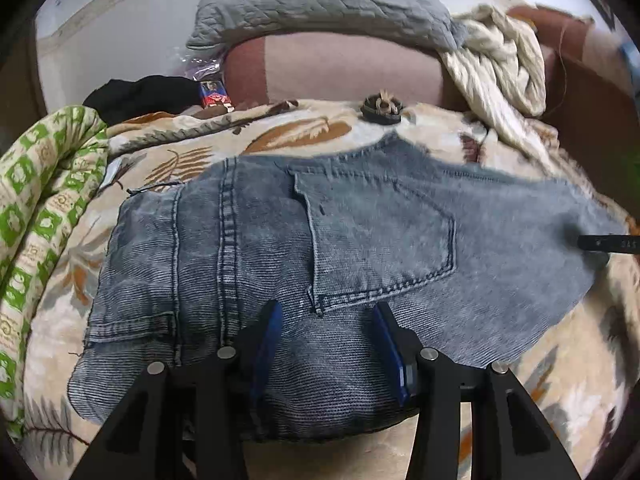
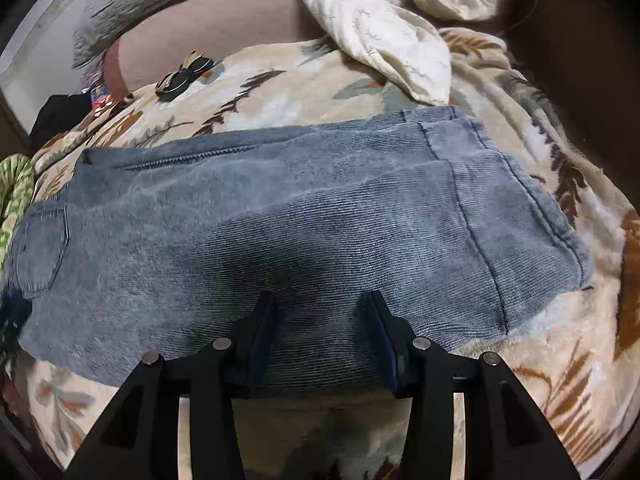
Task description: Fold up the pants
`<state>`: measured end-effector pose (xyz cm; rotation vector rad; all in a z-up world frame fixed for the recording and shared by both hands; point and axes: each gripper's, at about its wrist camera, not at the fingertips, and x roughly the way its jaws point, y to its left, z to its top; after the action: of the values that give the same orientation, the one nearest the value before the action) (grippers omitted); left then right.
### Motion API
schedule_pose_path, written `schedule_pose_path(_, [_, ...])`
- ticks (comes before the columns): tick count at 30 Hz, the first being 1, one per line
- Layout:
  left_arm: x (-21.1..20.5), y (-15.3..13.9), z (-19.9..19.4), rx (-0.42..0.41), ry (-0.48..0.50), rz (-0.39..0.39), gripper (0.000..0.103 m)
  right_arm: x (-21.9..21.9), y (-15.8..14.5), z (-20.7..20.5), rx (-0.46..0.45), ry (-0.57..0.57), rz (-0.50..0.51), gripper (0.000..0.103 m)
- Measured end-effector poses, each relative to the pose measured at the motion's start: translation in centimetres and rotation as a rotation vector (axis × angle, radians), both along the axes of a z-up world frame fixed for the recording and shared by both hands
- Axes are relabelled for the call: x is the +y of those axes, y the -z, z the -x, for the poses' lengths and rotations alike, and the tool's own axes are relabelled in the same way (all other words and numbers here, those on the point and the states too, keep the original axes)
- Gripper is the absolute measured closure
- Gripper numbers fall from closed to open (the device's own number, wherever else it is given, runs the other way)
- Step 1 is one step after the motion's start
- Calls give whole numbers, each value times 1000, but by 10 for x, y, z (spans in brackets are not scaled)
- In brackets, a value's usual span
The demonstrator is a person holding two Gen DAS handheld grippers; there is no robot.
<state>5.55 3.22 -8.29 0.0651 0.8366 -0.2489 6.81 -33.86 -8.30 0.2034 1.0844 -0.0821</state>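
Faded blue jeans (image 1: 360, 236) lie flat across a leaf-patterned blanket (image 1: 280, 132), back pocket (image 1: 380, 240) up. My left gripper (image 1: 326, 310) is open, its blue-padded fingers low over the waist end near the pocket. In the right wrist view the jeans (image 2: 320, 216) stretch across, hem end at the right. My right gripper (image 2: 320, 300) is open, hovering over the leg near the front edge. A finger of the right gripper (image 1: 608, 242) shows at the right edge of the left wrist view.
A green-and-white quilt (image 1: 36, 216) is bunched at the left. A cream sheet (image 1: 496, 60) and a grey quilted pillow (image 1: 320, 0) lie at the back. A dark round object (image 1: 380, 108) sits on the blanket behind the jeans. Black cloth (image 1: 140, 96) lies at back left.
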Motion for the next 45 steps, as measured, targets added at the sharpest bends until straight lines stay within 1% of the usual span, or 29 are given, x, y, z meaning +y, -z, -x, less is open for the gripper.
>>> schedule_pose_path(3, [5,-12,3,-29,-3,49,52,20,-22,-13,-80,-81,-94,56])
schedule_pose_path(5, [7,-17,2,-45,7,69,52,45,-36,-36,-116,-164,-144,56])
schedule_pose_path(8, [6,-17,1,-43,27,69,52,89,-44,-75,-138,-290,-178,56])
schedule_pose_path(11, [6,-13,-2,-18,36,75,52,130,-41,-105,-136,-393,-154,56])
schedule_pose_path(13, [8,-10,-6,1,36,87,52,153,-31,-123,-120,-453,-133,56])
schedule_pose_path(15, [9,-8,-8,14,37,98,52,174,-18,-139,-102,-508,-75,56])
schedule_pose_path(18, [10,-8,-8,23,35,108,52,188,-3,-152,-82,-564,-39,56])
schedule_pose_path(21, [10,-8,-8,33,34,117,52,196,3,-158,-74,-608,-22,56])
schedule_pose_path(26, [9,-7,-8,35,41,108,52,213,10,-164,-62,-665,40,56])
schedule_pose_path(27, [9,-7,-8,36,42,106,52,216,13,-166,-50,-676,45,59])
schedule_pose_path(28, [9,-6,-9,37,42,107,52,217,15,-166,-36,-687,40,69])
schedule_pose_path(29, [9,-6,-9,40,41,109,52,220,16,-167,-24,-698,31,76])
schedule_pose_path(30, [10,-6,-9,41,39,111,52,221,16,-167,-15,-705,25,86])
schedule_pose_path(31, [10,-6,-10,42,38,113,52,223,15,-166,-15,-709,30,95])
schedule_pose_path(32, [10,-6,-10,44,36,117,52,224,12,-165,-24,-717,36,99])
schedule_pose_path(35, [11,-7,-9,47,31,125,52,226,3,-165,-63,-694,51,100])
schedule_pose_path(38, [13,-8,-10,43,20,134,52,221,-11,-173,-116,-637,26,101])
schedule_pose_path(39, [14,-9,-10,42,17,136,52,220,-12,-177,-120,-625,16,101])
schedule_pose_path(42, [15,-9,-9,29,13,125,52,221,-9,-188,-133,-575,10,101])
schedule_pose_path(45, [11,-7,-9,22,23,88,52,222,6,-199,-104,-530,7,101])
